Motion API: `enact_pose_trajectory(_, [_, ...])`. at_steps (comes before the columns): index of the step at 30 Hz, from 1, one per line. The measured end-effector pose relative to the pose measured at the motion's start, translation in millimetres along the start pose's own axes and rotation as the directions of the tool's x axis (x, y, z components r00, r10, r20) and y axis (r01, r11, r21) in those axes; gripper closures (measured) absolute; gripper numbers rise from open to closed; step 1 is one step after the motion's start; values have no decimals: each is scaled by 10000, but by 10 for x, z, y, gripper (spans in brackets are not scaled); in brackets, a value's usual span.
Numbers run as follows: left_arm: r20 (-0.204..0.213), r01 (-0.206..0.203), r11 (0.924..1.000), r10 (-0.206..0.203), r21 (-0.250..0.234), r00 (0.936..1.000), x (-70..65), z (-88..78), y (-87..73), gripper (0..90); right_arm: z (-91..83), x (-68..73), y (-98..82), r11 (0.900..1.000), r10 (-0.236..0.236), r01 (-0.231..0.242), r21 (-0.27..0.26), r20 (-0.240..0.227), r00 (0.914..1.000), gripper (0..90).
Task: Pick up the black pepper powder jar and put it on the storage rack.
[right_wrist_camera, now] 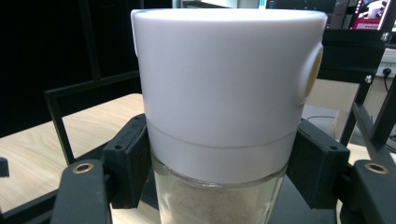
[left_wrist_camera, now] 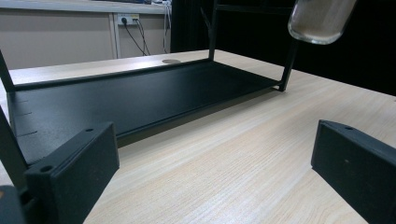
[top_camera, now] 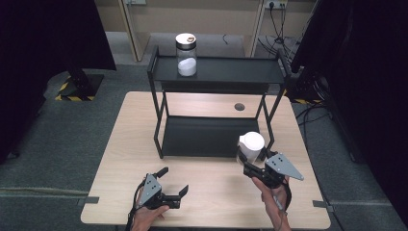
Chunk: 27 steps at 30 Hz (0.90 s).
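Left gripper (top_camera: 174, 185) rests low near the table (top_camera: 211, 202) front, jaws spread, empty. Rack (top_camera: 215, 72) stands mid-table; a jar (top_camera: 186, 54) sits on its top shelf. Right gripper (top_camera: 246, 162) has its jaws clamped on the shaker (right_wrist_camera: 229, 107), held off the table just by the rack's front right leg. Risks: glass slipping in the pads, or the shaker clipping that leg if swung in.

No text, label, brand or number can be read on the white-capped jar (right_wrist_camera: 229, 93) between the right gripper's (top_camera: 250, 166) jaws, on the black shelf rack (top_camera: 216, 72) beyond it, or on the glass jar (top_camera: 186, 55) on the rack's top shelf.
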<state>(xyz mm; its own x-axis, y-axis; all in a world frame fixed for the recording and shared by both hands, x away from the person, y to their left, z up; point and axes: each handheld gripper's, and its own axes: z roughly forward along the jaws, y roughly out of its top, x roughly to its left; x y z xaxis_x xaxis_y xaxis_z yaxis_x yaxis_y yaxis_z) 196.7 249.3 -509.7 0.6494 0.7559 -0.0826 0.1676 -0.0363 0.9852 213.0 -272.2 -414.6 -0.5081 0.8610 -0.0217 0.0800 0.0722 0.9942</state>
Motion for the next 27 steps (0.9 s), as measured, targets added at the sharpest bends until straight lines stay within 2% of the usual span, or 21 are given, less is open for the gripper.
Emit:
enact_pose_trajectory(7, [-4, 15, 10000, -15, 5, 10000, 2, -1, 1, 3, 28, -15, 142, 9998, -123, 122, -124, -138, 9998, 308])
enact_pose_trajectory(27, [-30, 30, 10000, -30, -9, 10000, 4, -4, 1, 3, 157, -56, 609, 9995, -212, 188, -260, -977, 9950, 308])
